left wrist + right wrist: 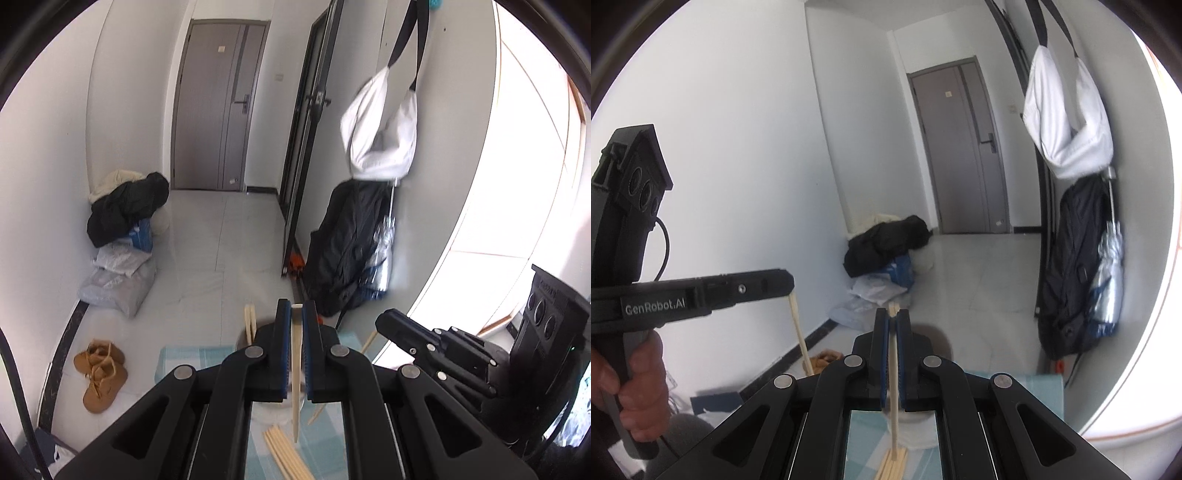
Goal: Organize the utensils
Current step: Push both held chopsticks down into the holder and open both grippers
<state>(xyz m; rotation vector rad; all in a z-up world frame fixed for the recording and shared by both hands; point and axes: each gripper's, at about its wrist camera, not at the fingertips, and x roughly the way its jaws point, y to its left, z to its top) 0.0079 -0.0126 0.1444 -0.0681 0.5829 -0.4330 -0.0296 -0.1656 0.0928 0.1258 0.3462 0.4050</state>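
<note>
My left gripper (pixel 296 308) is shut on a pale wooden chopstick (pixel 296 369) that hangs tip down between its jaws. It also shows in the right wrist view (pixel 790 291), with its chopstick (pixel 801 336) hanging below. My right gripper (pixel 894 314) is shut on another chopstick (pixel 894 391), held upright; it also shows in the left wrist view (pixel 384 321). Below lies a pile of loose chopsticks (pixel 286 454), also seen in the right wrist view (pixel 892 467), on a light blue checked cloth (pixel 195 358). A white holder (pixel 919 432) stands under the right gripper, mostly hidden.
The table is raised above a tiled floor. Brown shoes (pixel 99 373) and a heap of bags and dark clothes (pixel 125 221) lie by the left wall. A dark coat (pixel 347 247) and white bag (pixel 380 136) hang at right. A grey door (pixel 218 107) is at the back.
</note>
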